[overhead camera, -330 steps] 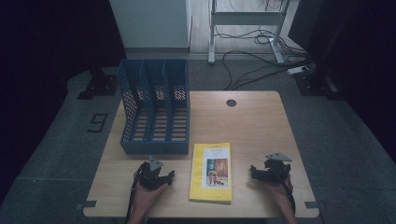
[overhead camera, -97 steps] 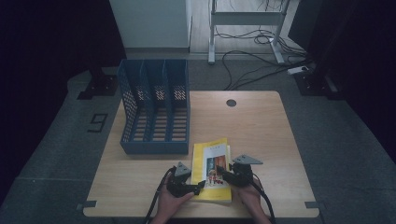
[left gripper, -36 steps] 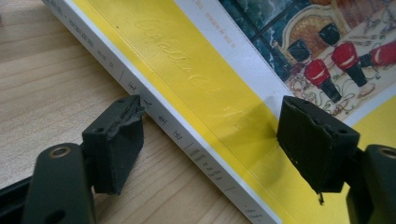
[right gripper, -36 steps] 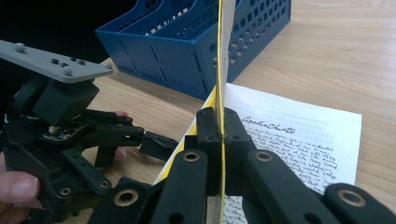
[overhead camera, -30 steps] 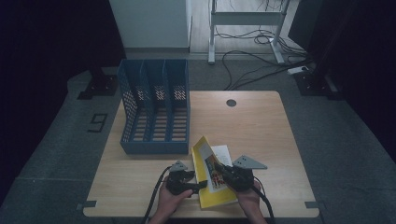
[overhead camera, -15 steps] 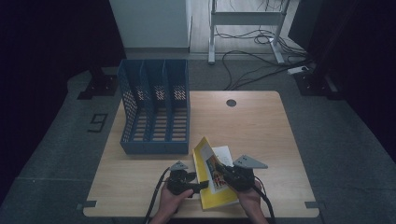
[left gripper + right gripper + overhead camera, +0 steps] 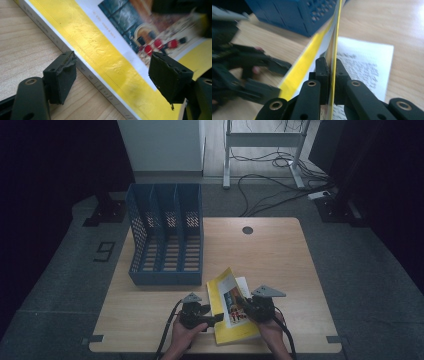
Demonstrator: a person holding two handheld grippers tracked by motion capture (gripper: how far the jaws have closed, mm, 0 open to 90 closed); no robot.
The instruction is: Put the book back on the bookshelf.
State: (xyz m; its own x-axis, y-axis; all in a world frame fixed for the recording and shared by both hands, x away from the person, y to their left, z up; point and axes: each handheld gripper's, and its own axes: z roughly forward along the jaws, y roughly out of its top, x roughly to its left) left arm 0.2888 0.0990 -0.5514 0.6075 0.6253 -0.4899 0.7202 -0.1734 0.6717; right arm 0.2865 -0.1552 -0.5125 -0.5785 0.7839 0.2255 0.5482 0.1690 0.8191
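Right gripper (image 7: 329,75) pinches the yellow book's (image 7: 231,307) lifted cover near the table's (image 7: 280,255) front edge, left gripper (image 7: 113,77) spread astride its spine; a thin cover hold may slip or crease.

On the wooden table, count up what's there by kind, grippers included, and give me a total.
Blue plastic three-slot file rack: 1
Yellow-covered book, its cover lifted: 1
Black handheld grippers: 2, left gripper open at the book's spine, right gripper with fingers shut on the cover
Total: 4
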